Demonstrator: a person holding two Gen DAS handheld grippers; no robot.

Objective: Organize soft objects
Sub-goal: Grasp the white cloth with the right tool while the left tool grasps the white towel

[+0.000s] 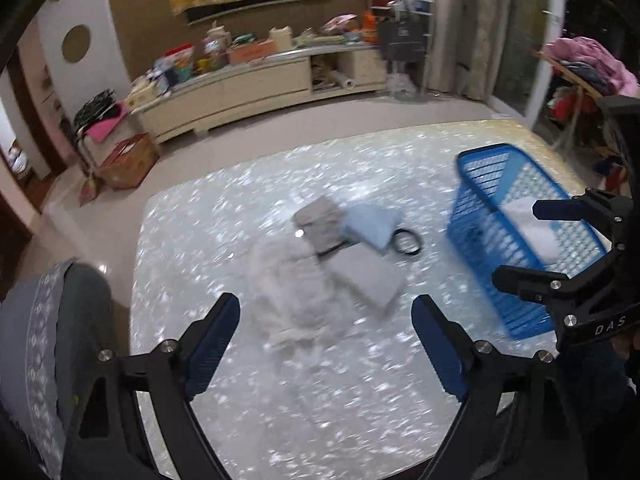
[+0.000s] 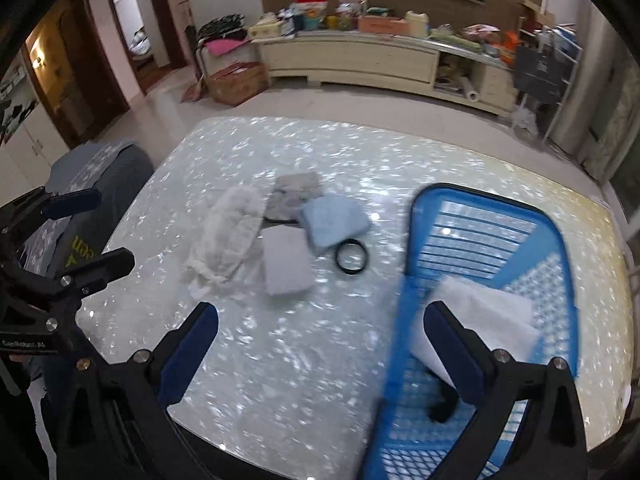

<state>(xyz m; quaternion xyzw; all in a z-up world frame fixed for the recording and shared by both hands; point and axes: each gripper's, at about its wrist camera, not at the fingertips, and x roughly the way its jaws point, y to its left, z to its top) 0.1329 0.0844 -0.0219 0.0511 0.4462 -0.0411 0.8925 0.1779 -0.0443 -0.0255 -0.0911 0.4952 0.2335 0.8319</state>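
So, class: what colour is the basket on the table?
Blue, clearest in the right wrist view.

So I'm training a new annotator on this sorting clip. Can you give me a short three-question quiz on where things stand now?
1. True or false: the blue basket is empty.
2. Multiple choice: the black ring lies (A) in the basket, (B) on the table beside the light blue cloth, (C) between the fingers of the left gripper.
3. Fill in: both the left gripper and the right gripper are ____, holding nothing.

Key: 1 false, a white cloth lies inside it. 2 B. 3 open.
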